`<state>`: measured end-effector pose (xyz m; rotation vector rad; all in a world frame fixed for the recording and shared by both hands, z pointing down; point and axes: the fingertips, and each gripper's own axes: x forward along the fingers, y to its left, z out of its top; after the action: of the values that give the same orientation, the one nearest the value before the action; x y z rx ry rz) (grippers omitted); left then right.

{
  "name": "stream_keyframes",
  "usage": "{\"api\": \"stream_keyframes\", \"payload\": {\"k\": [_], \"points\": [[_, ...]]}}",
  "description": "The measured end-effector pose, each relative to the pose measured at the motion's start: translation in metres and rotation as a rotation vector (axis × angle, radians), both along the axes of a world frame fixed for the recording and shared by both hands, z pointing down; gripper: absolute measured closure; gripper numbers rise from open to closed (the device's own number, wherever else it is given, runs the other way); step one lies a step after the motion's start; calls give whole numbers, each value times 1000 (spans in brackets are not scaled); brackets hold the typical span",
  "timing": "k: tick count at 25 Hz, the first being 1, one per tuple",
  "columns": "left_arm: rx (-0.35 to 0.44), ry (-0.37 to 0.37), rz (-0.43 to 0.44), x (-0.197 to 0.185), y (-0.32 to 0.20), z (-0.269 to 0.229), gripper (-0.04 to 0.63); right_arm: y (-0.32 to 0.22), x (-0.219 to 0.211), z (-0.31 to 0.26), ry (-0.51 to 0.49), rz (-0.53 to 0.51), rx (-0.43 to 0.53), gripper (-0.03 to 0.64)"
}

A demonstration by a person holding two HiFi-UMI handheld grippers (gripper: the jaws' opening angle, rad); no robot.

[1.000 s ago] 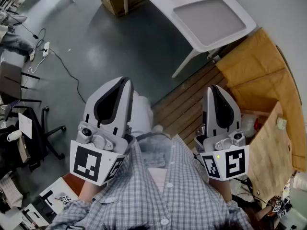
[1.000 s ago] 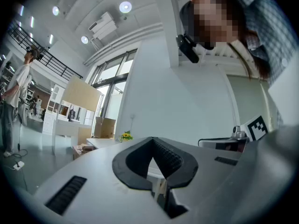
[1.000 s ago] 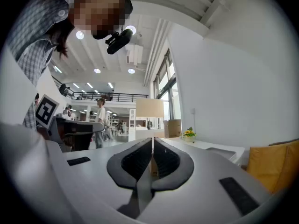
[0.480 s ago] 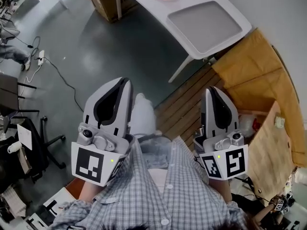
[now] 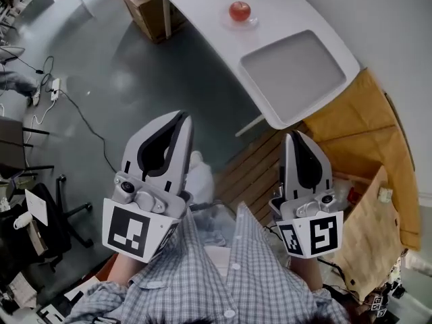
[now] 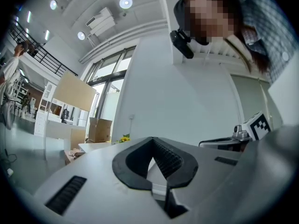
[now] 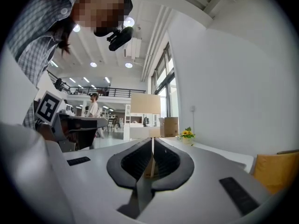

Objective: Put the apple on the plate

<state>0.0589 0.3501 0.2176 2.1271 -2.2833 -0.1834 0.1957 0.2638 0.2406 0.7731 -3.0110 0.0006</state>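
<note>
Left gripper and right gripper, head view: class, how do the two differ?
The left gripper shows against the grey concrete floor; the right gripper against brown wooden boards. The left gripper leans more steeply inward than the right gripper. Both are shut and empty.

I count one apple [image 5: 239,10], one clear plate [image 5: 251,23], one grey tray [image 5: 293,71] and one white table [image 5: 202,5]. Two grippers: left gripper [image 5: 181,117] and right gripper [image 5: 295,137], one marker cube on each. One cardboard box [image 5: 143,2] on the floor, one office chair [image 5: 67,208]. The right gripper view adds one pot of yellow flowers [image 7: 187,134] and one person [image 7: 95,107] in the far background.
</note>
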Motion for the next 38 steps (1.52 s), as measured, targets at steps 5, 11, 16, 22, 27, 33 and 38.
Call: {"api": "stream_keyframes", "payload": {"k": [5, 11, 16, 22, 27, 33, 38], "points": [[-57, -11, 25, -50, -43, -8, 586, -44, -52, -18, 19, 26, 9, 589], [-105, -60, 50, -110, -62, -27, 586, -66, -110, -52, 1, 75, 22, 589], [-159, -143, 56, -137, -76, -28, 586, -74, -139, -66, 40, 66, 68, 589], [-156, -84, 48, -161, -103, -24, 586, -110, -152, -69, 42, 117, 81, 589], [-124, -36, 33, -183, -145, -23, 586, -150, -162, -64, 14, 125, 64, 589], [-99, -61, 68, -193, -210, -37, 586, -192, -165, -53, 56, 119, 14, 589], [-111, -23, 123, -186, -266, -32, 586, -232, -158, -41, 99, 162, 7, 589]]}}
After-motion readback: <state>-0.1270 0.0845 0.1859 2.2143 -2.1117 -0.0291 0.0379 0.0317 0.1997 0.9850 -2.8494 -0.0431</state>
